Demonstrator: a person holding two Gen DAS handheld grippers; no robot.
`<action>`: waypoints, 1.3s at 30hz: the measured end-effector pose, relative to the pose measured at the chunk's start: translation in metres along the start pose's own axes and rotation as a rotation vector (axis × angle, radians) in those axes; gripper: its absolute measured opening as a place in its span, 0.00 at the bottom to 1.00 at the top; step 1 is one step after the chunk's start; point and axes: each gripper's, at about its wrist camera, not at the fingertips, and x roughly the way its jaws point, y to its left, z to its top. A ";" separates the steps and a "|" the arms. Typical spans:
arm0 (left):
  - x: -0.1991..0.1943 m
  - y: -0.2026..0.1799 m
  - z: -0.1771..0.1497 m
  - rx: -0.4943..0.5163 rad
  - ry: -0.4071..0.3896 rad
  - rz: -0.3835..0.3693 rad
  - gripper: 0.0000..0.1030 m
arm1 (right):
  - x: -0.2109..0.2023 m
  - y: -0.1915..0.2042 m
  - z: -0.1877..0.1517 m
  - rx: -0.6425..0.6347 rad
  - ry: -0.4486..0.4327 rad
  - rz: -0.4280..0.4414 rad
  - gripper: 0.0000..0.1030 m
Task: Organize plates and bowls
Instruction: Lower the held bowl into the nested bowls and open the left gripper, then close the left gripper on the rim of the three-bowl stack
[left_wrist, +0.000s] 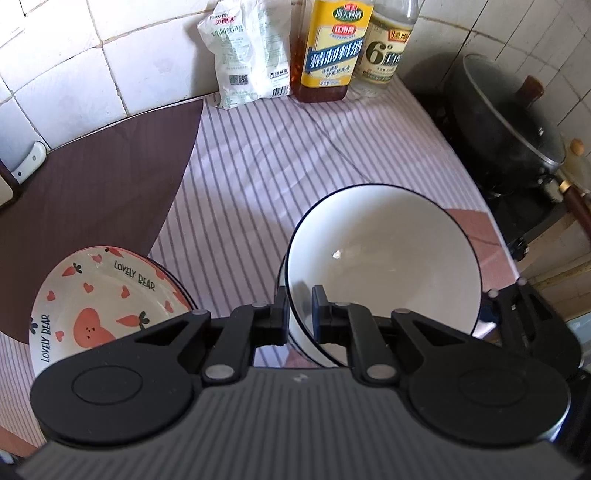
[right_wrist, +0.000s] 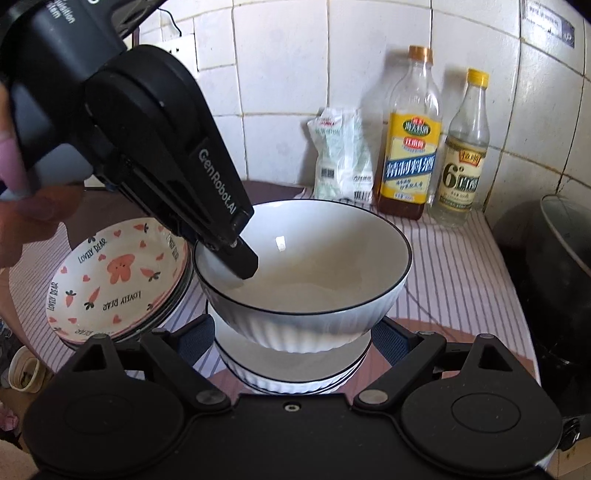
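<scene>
From the right wrist camera I cannot see the fingertips of my right gripper (right_wrist: 291, 332): its arms are spread wide to either side, and the tips are hidden behind the white bowl (right_wrist: 306, 266), so I cannot tell whether they touch anything. That bowl is held up off the counter by my left gripper (left_wrist: 300, 308), whose jaws are clamped on the near rim, one pad inside the bowl and one outside. The bowl is empty, with a dark line around the rim and ribbed outer walls. Directly beneath it sit more bowls of the same kind (right_wrist: 291, 369), nested, mostly covered by the lifted one, so I cannot count them. To the left is a stack of shallow plates (right_wrist: 114, 280) printed with bears, carrots and hearts; the top one is empty, and only the edges of the lower ones show. All stand on a striped cloth (left_wrist: 266, 166). Against the tiled wall are a white bag (right_wrist: 343, 162), a yellow-labelled bottle (right_wrist: 410, 147) with a little brown liquid at the bottom and a clear bottle (right_wrist: 463, 155). A black lidded pot (left_wrist: 509, 125) sits at the right, cut off in the right camera. A hand (right_wrist: 22, 206) is blurred at the left edge.
</scene>
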 end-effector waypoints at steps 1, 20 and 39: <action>0.002 0.000 0.000 -0.002 0.004 -0.002 0.10 | 0.001 -0.001 0.000 0.009 -0.001 0.001 0.92; 0.013 -0.005 -0.003 0.024 -0.005 0.011 0.16 | 0.007 -0.008 -0.004 0.064 0.040 0.020 0.94; -0.028 -0.018 -0.020 0.097 -0.082 0.067 0.58 | -0.024 0.007 -0.006 0.096 -0.032 0.003 0.94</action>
